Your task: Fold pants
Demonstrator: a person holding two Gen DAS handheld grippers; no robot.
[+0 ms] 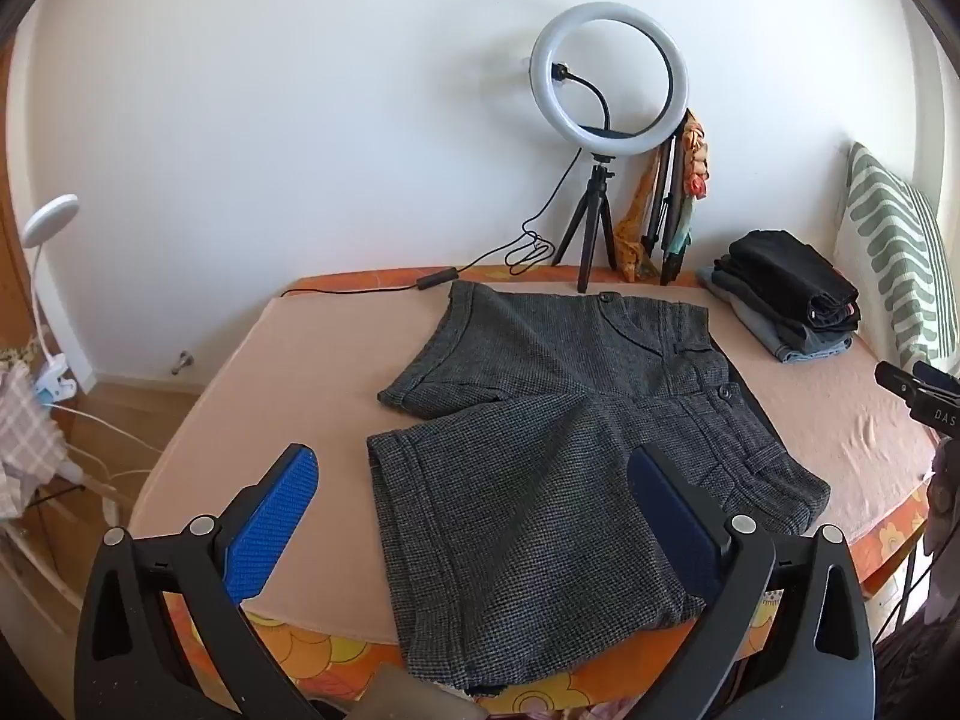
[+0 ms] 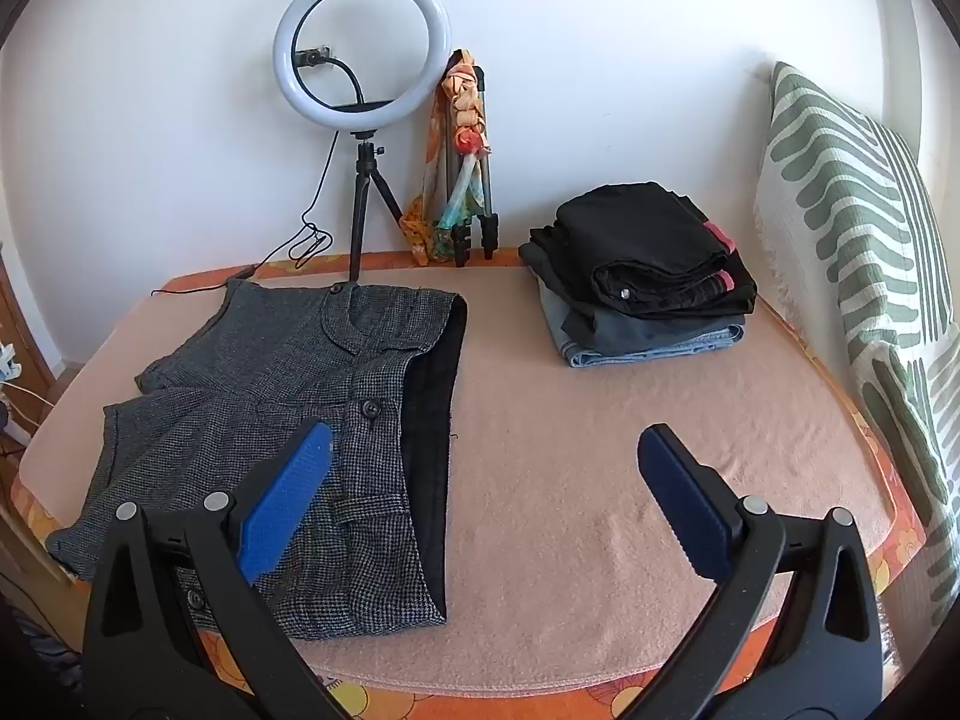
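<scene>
The left gripper (image 1: 474,516) is held with its two blue fingers (image 1: 273,525) spread wide and nothing gripped; one leg of the shorts (image 1: 540,450) is seen between them. The right gripper (image 2: 483,498) is likewise spread wide and empty, above the pink blanket (image 2: 600,510), with its left finger (image 2: 282,501) over the waistband of the shorts.

One pair of grey shorts is laid flat on the blanket, its waistband towards the stack of folded clothes (image 2: 648,276) and its two legs away from it. No containers are seen. One ring light (image 2: 362,42) on a tripod is stood behind the shorts, with a folded tripod (image 2: 474,180) beside it.

A white lamp (image 1: 51,213) left of the shorts is shown only in the left view. The pillow (image 2: 858,252) right of the shorts is shown fully only in the right view.
</scene>
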